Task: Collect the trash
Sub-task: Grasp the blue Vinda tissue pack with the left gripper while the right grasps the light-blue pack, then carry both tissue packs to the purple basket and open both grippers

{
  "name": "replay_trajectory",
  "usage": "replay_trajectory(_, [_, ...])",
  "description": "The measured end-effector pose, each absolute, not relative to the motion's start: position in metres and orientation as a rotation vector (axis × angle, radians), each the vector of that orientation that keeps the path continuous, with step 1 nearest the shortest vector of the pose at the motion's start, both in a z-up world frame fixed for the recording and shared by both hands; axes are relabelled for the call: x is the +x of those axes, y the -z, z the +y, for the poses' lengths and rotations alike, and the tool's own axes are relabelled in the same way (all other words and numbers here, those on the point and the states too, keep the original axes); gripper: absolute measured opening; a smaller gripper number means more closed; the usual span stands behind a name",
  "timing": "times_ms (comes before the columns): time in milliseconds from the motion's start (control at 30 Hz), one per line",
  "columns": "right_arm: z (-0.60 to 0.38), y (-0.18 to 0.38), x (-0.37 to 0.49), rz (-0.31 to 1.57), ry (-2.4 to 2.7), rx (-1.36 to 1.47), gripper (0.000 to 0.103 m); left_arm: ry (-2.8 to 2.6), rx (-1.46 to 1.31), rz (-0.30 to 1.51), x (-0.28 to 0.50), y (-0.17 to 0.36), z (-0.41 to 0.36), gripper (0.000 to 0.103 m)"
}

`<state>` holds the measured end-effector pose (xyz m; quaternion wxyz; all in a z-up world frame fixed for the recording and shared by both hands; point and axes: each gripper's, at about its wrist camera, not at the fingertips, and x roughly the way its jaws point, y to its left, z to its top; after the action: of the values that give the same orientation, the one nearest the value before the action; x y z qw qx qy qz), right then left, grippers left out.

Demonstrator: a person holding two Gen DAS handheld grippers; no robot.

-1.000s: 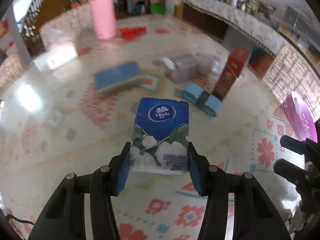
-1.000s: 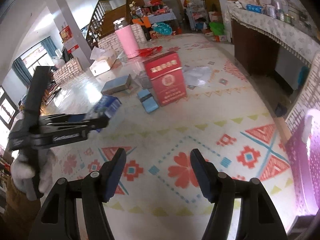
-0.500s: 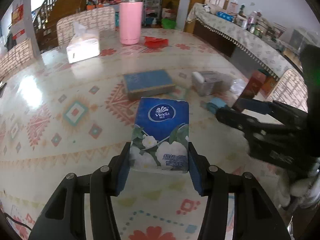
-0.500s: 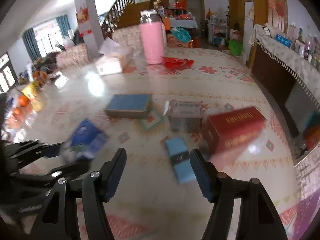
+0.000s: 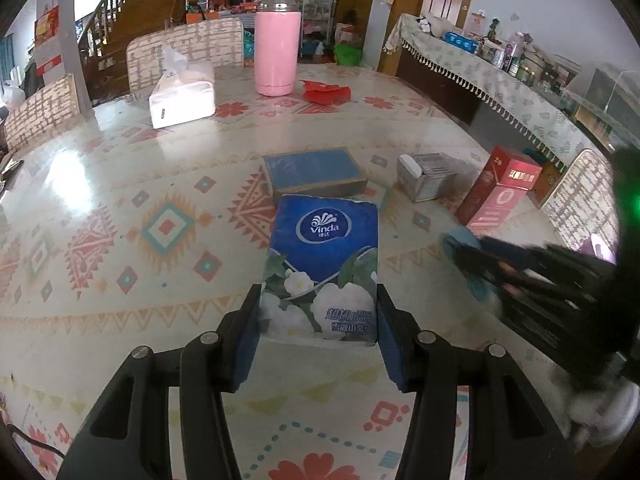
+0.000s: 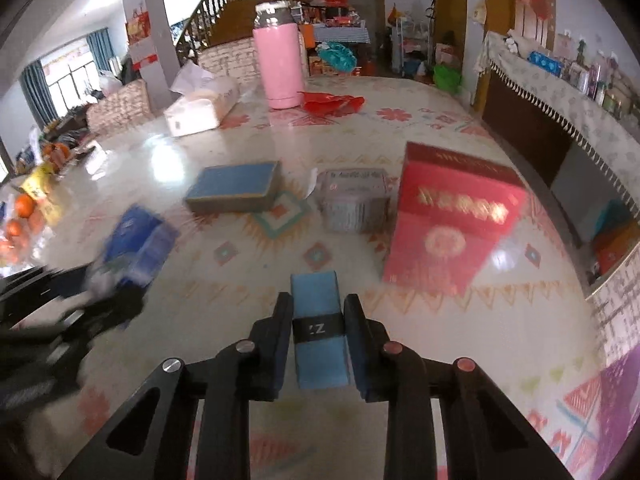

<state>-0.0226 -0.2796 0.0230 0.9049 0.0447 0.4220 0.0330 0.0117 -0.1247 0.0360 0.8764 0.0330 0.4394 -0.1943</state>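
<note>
My left gripper (image 5: 318, 300) is shut on a dark blue Vinda tissue pack (image 5: 324, 248), held above the patterned table (image 5: 120, 208). In the right wrist view this pack (image 6: 136, 236) and the left gripper (image 6: 108, 284) are a blur at the left. My right gripper (image 6: 319, 300) has its jaws closing on a small light blue pack with a black band (image 6: 320, 356). Its pads press on both sides of the pack near the table's front edge. From the left wrist view the right gripper (image 5: 464, 252) is blurred at the right, with a bit of light blue at its tip.
On the table lie a flat blue box (image 5: 314, 170), a grey box (image 5: 426, 176) and a red carton (image 6: 452, 216). Farther back stand a pink flask (image 5: 277, 52), a white tissue box (image 5: 182, 96) and a red wrapper (image 5: 326, 90). Oranges (image 6: 20, 216) sit at the left edge.
The right gripper has moved forward over the light blue pack and shut on it. The left gripper has swung a little with the tissue pack still in it.
</note>
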Motion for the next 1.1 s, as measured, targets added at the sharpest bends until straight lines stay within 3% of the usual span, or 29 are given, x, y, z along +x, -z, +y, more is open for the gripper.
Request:
replay_trajectory(400, [-0.325, -0.062, -0.143, 0.773, -0.083, 0.19, 0.029, 0.377, 0.13, 0.901, 0.005, -0.029, -0.137, 0.052])
replay_trajectory(667, [-0.374, -0.079, -0.185, 0.702, -0.047, 0.257, 0.029, 0.38, 0.142, 0.882, -0.024, -0.051, -0.158, 0.052])
replay_trajectory(1100, [-0.471, -0.084, -0.239, 0.598, 0.054, 0.383, 0.029, 0.635, 0.285, 0.805, -0.093, -0.102, -0.299, 0.052])
